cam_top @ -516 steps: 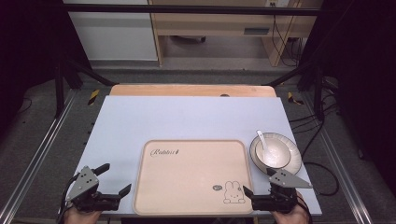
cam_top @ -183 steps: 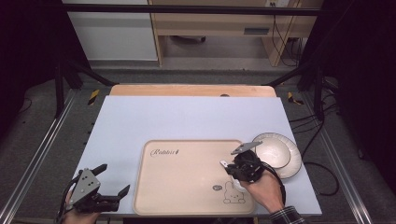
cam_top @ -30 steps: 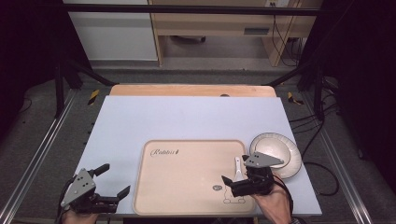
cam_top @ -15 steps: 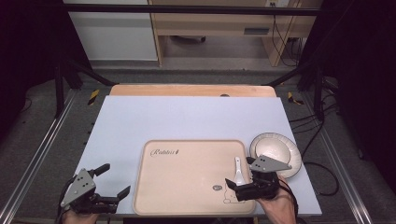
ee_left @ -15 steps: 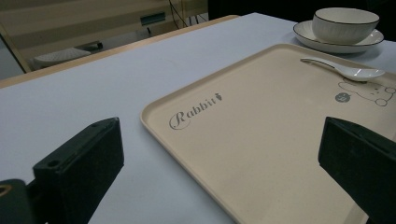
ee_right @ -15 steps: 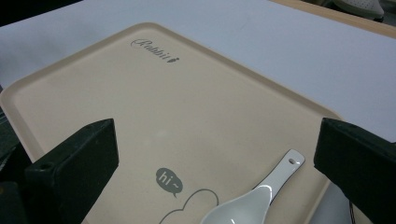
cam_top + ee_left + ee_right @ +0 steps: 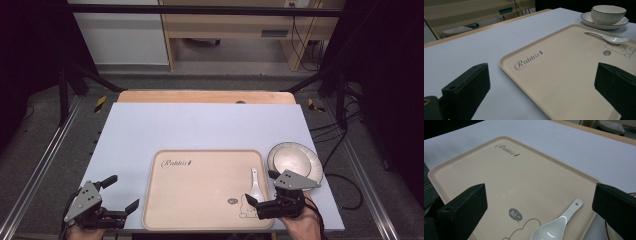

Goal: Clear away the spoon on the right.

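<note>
Left hand-held gripper (image 7: 116, 198) idles spread at the worktop (image 7: 200, 125) edge. Spoon (image 7: 256, 183), moments ago carried, now lies on the tray (image 7: 200, 190) beside the bowl (image 7: 294, 160); right hand-held gripper (image 7: 261, 191) has let go, jaws spread. Placement judged complete.

Even overhead light, dark surroundings, soft focus
</note>
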`<state>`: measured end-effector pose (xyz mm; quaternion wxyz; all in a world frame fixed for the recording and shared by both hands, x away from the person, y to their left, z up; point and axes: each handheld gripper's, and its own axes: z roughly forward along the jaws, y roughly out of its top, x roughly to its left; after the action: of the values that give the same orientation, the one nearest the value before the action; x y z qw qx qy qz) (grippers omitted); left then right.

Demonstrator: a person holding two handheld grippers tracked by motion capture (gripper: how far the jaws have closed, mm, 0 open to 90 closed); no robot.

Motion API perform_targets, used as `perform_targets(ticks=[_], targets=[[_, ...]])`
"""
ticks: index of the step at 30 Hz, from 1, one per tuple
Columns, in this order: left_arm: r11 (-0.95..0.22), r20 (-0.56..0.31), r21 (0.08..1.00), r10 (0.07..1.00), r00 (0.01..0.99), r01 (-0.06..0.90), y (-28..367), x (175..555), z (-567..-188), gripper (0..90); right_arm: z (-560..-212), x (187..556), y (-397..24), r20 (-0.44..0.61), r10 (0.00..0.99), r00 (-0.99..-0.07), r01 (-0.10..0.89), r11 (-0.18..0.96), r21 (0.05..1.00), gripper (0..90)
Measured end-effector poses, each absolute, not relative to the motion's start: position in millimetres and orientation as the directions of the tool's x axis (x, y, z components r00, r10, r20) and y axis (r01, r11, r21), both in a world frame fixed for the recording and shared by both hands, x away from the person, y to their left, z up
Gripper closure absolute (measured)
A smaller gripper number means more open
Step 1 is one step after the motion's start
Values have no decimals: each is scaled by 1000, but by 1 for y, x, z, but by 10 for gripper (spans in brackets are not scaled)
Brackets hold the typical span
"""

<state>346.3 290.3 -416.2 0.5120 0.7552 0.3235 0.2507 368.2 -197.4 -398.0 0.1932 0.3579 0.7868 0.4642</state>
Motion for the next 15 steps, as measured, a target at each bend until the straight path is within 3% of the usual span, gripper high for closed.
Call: perform_targets(ticks=[15], targets=[[-264,47,936,748,662,233,291,346,-416,0,-400,355,-210,41,760,-648,380,276,883,1]])
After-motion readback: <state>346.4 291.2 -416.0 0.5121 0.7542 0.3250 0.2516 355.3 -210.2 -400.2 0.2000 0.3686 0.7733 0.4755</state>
